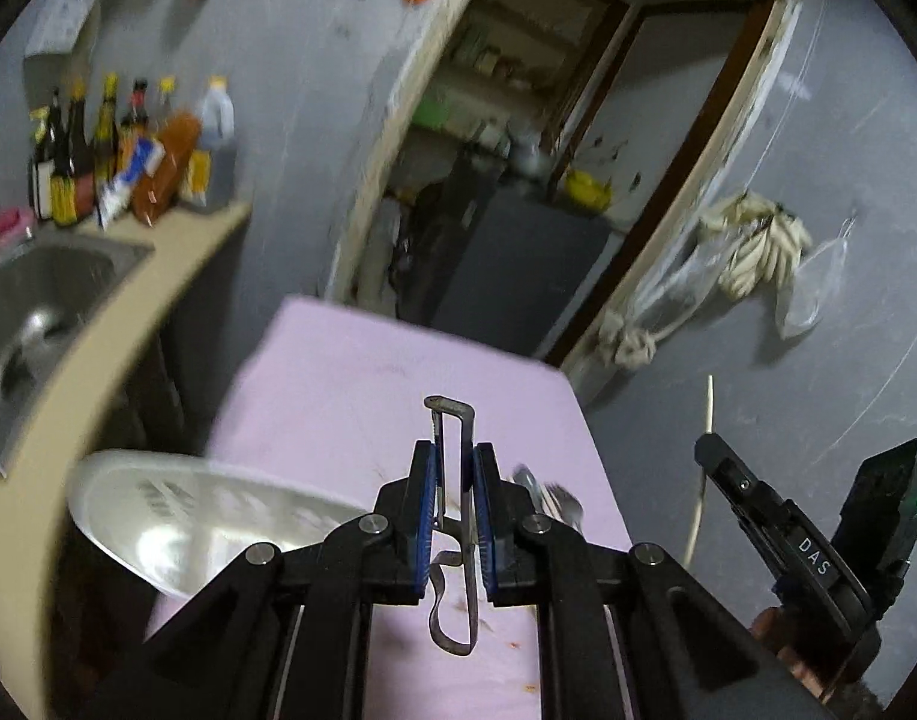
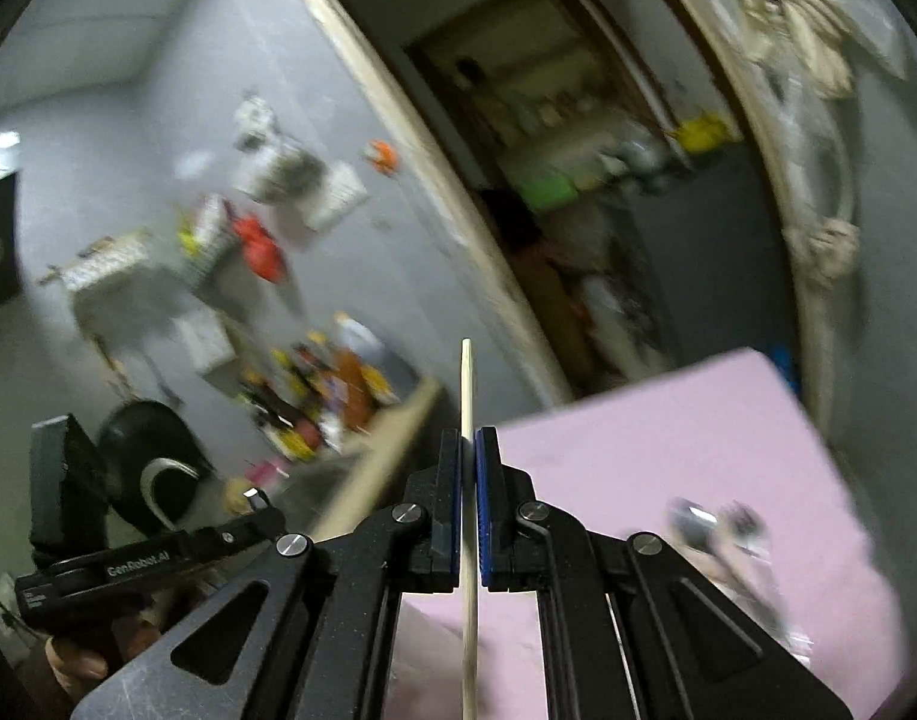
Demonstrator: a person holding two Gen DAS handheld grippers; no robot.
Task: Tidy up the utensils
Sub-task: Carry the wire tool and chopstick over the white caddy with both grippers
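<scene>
Left gripper point(image 1: 452, 501): blue pads nearly together, clamped on a bent metal utensil point(image 1: 455, 528) that stands upright between them; its squared top sticks out at 12 o'clock, its looped strip hangs at 6 o'clock. Gripping mid-length likely keeps it from swinging.
Right gripper point(image 2: 469, 504): pads pressed together on a chopstick point(image 2: 467, 396), pale and thin, running from 12 to 6 o'clock through the jaws. In the left wrist view this gripper sits at 4 o'clock with the stick rising from it.
Pink table point(image 1: 350, 384): below both grippers, bare at its far end, small reddish crumbs near the tool.
Remaining utensils point(image 1: 548, 495): blurred metal pieces on the pink surface at 3 o'clock of the left gripper, probably spoons; too smeared to count.
White tray point(image 1: 206, 510): at 9 o'clock, at the table's edge, possibly the sorting spot.
Sink point(image 1: 50, 288): at 10 o'clock, bottles point(image 1: 116, 150) behind it.
Judgement: both items are held clear of the table for carrying, one per hand.
</scene>
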